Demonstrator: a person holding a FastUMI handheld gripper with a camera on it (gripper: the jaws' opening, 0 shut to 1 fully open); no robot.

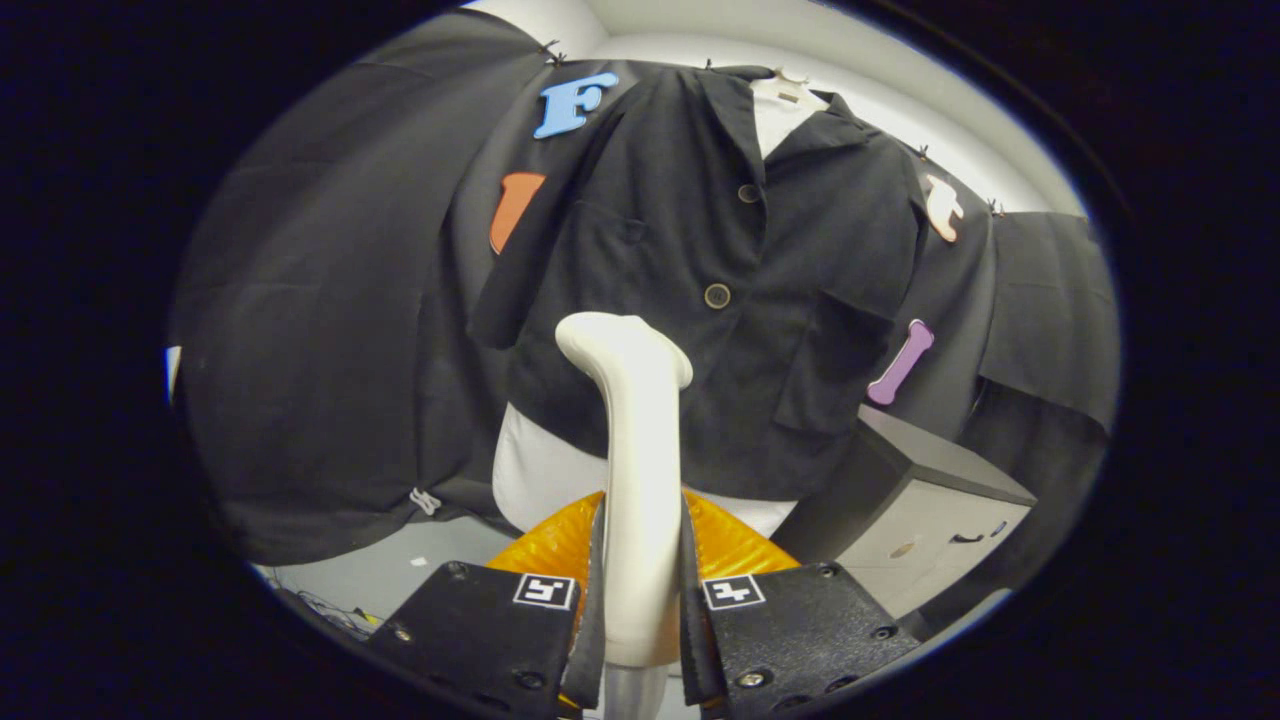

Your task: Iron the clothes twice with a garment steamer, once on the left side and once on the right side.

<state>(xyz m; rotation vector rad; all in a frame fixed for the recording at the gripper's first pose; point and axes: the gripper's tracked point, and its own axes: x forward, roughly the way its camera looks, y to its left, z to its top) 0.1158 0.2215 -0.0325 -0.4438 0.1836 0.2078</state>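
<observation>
Nearest the camera, the tongs (640, 610) are clamped on the handle of a white garment steamer (630, 440): both black fingers (490, 625) press against the handle's sides, one on each flank, with dark pads bearing on the white plastic. Each finger carries a small square black-and-white marker tag (545, 590) on its upper face; the pattern is a coded block design, not readable text. Just behind the fingers, on either side of the handle, sits a ribbed orange part (735, 545); I cannot tell whether it belongs to the steamer or the tongs.

The steamer's handle rises upright from between the fingers and bends at its top into a rounded head that points left and toward the garment. No brand name or lettering can be made out on it.

Beyond the head hangs the black jacket (700, 300), facing the camera, its front closed with round buttons (716, 295), a lapel collar and a patch pocket on the chest. The steamer head lies in front of the lower left portion of the jacket's front; whether it touches the cloth cannot be told. A white form (535, 480) shows beneath the hem and at the neck opening, where a small tag (788, 96) is too tiny to read.

To the right, below the jacket's sleeve, stands a pale cabinet (930, 520) with a dark top.
</observation>
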